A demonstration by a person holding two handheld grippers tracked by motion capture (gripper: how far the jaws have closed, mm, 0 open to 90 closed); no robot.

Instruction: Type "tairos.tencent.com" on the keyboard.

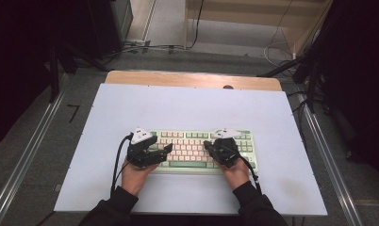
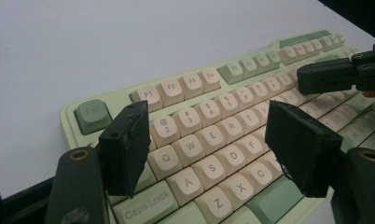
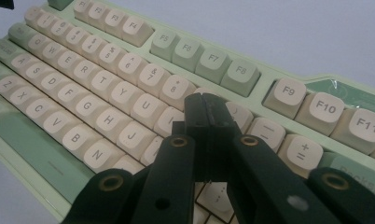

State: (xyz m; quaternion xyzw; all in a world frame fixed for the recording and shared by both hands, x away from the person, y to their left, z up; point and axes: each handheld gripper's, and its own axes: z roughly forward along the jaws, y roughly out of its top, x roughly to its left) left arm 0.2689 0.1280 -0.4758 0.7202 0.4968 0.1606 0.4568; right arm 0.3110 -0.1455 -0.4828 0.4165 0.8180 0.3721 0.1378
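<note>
A pale green keyboard (image 1: 197, 137) with cream keys lies on the white tabletop, near its front edge. My left gripper (image 1: 167, 149) hovers over the keyboard's left half. In the left gripper view it (image 2: 204, 123) is open, with the Q, W, E and A, S, D keys showing between its pads and nothing held. My right gripper (image 1: 207, 144) is over the keyboard's (image 3: 106, 93) right half. Its jaws (image 3: 205, 100) are shut together with nothing between them, the tips just over the keys beside the 8 key. Whether they touch a key I cannot tell. The right gripper (image 2: 328, 74) also appears in the left gripper view.
The white tabletop (image 1: 187, 106) stretches bare behind and beside the keyboard, with a wooden strip (image 1: 192, 79) along its far edge. Metal rails (image 1: 22, 160) run along both sides on the floor. Cables (image 1: 145, 47) lie on the floor beyond the table.
</note>
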